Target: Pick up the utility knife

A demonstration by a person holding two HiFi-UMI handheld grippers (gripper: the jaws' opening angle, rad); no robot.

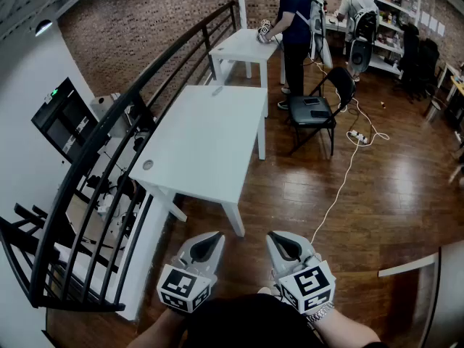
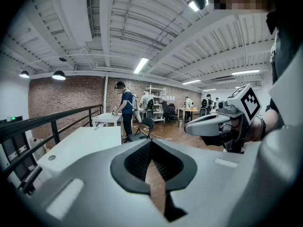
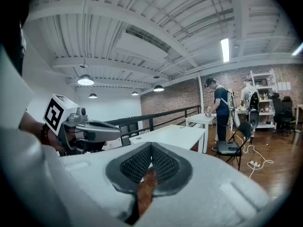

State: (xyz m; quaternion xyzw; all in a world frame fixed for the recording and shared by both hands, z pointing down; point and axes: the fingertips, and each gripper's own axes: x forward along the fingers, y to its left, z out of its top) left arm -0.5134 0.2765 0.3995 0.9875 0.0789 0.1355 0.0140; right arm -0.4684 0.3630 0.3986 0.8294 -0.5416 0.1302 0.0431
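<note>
Left tool (image 1: 215, 236): clenched, its pads meeting at the tip with nothing between them (the left gripper view (image 2: 151, 143) shows this plainly); held low and close to the person's body, over the wood floor (image 1: 377, 194).
Right tool (image 1: 275, 236): clenched and empty too, just beside the left one and apart from it.
Table (image 1: 203, 151): white, ahead of both tools and well apart from them, its left edge along a black railing (image 1: 109, 136).
Knife (image 1: 216, 90): probably the small grey thing at the table's far edge, nearer the far left corner; too small to be sure.
Hole (image 1: 148, 164): a round one near the table's near left corner.
Chair (image 1: 313, 114): black, off the table's far right corner.
Person (image 1: 293, 20): standing at a second white table (image 1: 239, 46) beyond the first.
</note>
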